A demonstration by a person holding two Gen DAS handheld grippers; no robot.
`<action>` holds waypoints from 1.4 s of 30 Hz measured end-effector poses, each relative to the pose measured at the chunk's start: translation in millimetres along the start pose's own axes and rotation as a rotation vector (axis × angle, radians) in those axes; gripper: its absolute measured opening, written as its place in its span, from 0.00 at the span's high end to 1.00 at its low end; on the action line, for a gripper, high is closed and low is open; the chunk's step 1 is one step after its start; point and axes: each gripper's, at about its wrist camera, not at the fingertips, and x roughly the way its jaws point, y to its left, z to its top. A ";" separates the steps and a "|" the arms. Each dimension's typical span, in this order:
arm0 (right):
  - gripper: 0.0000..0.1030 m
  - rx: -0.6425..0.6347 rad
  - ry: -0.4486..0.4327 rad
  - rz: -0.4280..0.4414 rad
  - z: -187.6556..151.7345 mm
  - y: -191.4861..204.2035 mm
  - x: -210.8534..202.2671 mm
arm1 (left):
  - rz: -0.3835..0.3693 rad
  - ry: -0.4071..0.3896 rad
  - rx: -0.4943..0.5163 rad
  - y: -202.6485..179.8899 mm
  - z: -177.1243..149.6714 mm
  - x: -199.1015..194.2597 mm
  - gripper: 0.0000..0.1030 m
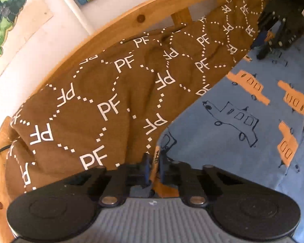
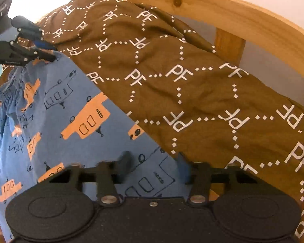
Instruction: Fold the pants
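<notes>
Blue pants [image 1: 233, 121] printed with orange and outlined cars lie flat on a brown blanket. In the left wrist view my left gripper [image 1: 155, 162] is shut on a thin edge of the pants, where a sliver of orange print shows between its blue pads. The right wrist view shows that same left gripper [image 2: 50, 50] pinching the far edge of the pants [image 2: 71, 111]. My right gripper [image 2: 154, 164] stands low over the pants beside the blanket's edge. Its fingers are apart, and flat fabric lies between them. It also shows at the top right as the right gripper [image 1: 267, 46].
The brown blanket [image 2: 192, 81] with white "PF" lettering is bunched against a curved wooden bed rail [image 2: 233, 6]. The pants' gathered waistband [image 2: 2, 97] lies at the left. Painted pictures [image 1: 2, 20] hang on the white wall behind the rail [image 1: 111, 26].
</notes>
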 end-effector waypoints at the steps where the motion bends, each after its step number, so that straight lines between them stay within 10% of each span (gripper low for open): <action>1: 0.92 -0.011 0.001 -0.014 1.0 1.9 -1.8 | 0.013 -0.005 -0.001 -1.8 -0.1 -1.2 0.97; 11: 1.00 -0.052 -0.158 -0.220 27.2 14.7 -35.9 | 0.145 -0.104 -0.171 13.4 10.2 -27.5 0.99; 18: 1.00 -0.010 -0.167 -0.330 53.8 6.3 -0.2 | 0.192 -0.032 -0.267 24.8 21.8 -0.1 0.99; 29: 1.00 0.022 -0.204 -0.304 40.1 6.7 2.7 | 0.079 -0.069 -0.229 31.9 11.5 -7.9 0.95; 33: 1.00 0.020 -0.209 -0.301 37.9 13.3 -7.7 | 0.103 -0.080 -0.197 30.9 10.3 -13.7 0.41; 39: 0.76 0.025 -0.246 -0.215 46.8 14.9 -3.1 | 0.107 -0.059 -0.188 34.3 9.2 -20.3 0.43; 42: 0.48 -0.008 -0.237 -0.158 54.6 17.4 7.3 | 0.111 -0.018 -0.183 34.3 9.9 -13.9 0.51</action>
